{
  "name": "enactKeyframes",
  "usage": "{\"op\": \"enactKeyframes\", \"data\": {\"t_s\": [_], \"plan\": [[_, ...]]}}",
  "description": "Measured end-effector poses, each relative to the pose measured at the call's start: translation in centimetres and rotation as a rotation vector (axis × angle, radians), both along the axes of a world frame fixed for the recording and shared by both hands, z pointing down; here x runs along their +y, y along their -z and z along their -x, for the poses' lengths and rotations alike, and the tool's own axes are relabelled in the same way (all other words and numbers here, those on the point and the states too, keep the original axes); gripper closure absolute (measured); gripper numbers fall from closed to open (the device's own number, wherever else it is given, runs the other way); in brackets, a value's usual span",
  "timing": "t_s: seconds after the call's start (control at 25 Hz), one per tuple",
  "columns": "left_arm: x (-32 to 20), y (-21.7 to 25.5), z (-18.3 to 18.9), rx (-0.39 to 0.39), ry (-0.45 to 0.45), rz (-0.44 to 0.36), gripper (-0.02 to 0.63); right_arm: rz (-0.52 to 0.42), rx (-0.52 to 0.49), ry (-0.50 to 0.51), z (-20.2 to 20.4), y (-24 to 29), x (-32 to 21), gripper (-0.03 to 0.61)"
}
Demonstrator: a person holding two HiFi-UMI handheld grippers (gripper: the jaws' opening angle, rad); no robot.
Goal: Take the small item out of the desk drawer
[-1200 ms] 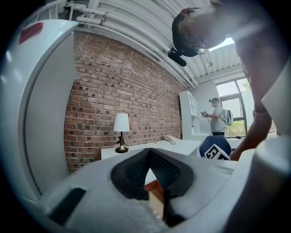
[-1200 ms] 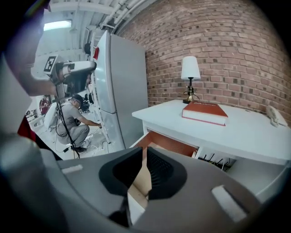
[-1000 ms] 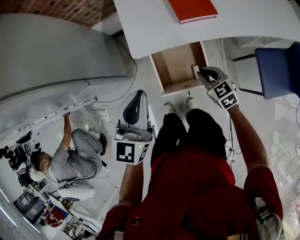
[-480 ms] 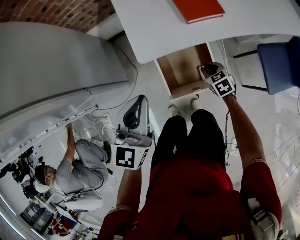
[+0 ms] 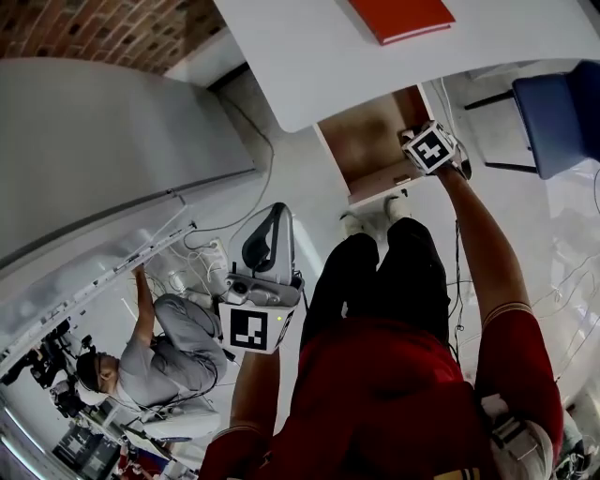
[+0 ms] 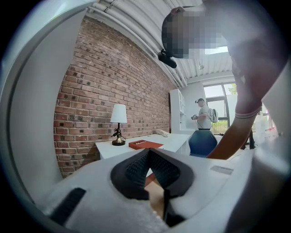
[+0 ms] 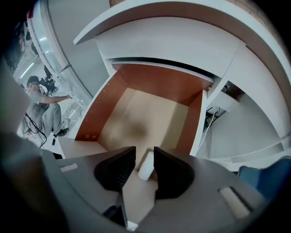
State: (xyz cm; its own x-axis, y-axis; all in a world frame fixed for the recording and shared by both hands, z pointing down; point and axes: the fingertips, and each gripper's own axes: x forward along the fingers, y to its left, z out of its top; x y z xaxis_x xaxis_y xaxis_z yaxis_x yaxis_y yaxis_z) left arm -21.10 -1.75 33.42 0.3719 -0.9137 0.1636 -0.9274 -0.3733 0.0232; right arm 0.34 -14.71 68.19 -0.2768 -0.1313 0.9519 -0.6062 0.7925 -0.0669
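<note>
The desk drawer (image 5: 367, 141) stands pulled out under the white desk (image 5: 309, 66), its wooden floor bare (image 7: 141, 113). The small item, a short white cylinder (image 7: 145, 169), lies on the drawer floor near the right wall. My right gripper (image 7: 144, 151) reaches down into the drawer with the cylinder between its jaws; they are opening, with a gap on the left side. In the head view the right gripper (image 5: 421, 141) hangs over the drawer's right front corner, and the item is hidden under it. My left gripper (image 5: 273, 216) is held at waist height, shut and empty (image 6: 149, 154).
A red book (image 5: 401, 17) lies on the desk, and a lamp (image 6: 118, 123) stands by the brick wall. A blue chair (image 5: 558, 112) is to the right of the drawer. A person (image 5: 159, 356) crouches on the floor at left among cables.
My right gripper has moved forward and down into the drawer at its right side, its marker cube now facing up. The left gripper has shifted only slightly.
</note>
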Motion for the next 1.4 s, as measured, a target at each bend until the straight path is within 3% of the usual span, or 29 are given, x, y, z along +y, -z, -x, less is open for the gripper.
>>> {"op": "enactKeyframes", "data": {"t_s": [0.36, 0.56, 0.96, 1.4], "plan": [[-5.1, 1.5, -4.4, 0.003, -0.065, -0.087, 0.612, 0.093, 0.11, 0.003, -0.9, -2.4, -0.2, 0.426], [-7.3, -0.3, -6.5, -0.009, -0.09, -0.107, 0.612, 0.123, 0.14, 0.008, -1.1, -4.1, -0.2, 0.425], [-9.1, -10.0, -9.0, -0.036, -0.123, 0.025, 0.611, 0.193, 0.195, 0.018, -1.2, -6.6, 0.9, 0.42], [-11.3, -14.0, -11.1, -0.024, -0.147, 0.078, 0.612, 0.243, 0.248, 0.005, -1.7, -8.0, 1.4, 0.414]]}}
